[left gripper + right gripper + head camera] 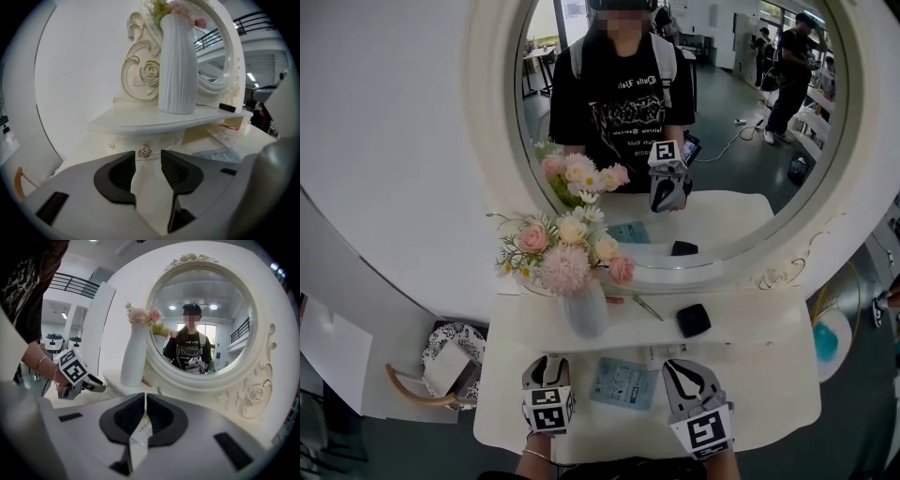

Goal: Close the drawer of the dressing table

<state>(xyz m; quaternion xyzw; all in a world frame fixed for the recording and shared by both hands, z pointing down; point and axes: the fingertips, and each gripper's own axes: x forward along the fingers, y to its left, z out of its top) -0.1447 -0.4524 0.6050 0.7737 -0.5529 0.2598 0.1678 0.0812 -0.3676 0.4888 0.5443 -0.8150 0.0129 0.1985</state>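
White paint covers the whole table [769,375], and the drawer [117,143] you are after is set into the low raised shelf [140,123] along its back edge, toward the left. It lies right under the ribbed vase [177,65] and is marked by a small gold rose knob [144,151]. Its front looks tucked in beneath the shelf lip, so I judge it is closed or very nearly so, though the seam is too faint to be sure.

Your left gripper [148,159] hangs over the front left part of the table, tilted down and aimed at that knob. Its fingers [123,174] stand apart with nothing pressed between them, and the knob sits just beyond the tips, centred in the gap. That line-up suits a straight push on the drawer front, and parted fingers cannot snag the knob.

Your right gripper [146,401] is over the front edge to the right of middle, facing the round mirror [201,319]. Its fingers [161,417] are brought together and empty, so it reads as parked clear of the work. A printed leaflet [625,382] lies on the table between the two grippers, and a black compact [693,320] rests farther back, both well apart from the drawer. Mind the vase if you push, since the shelf carries it directly above.
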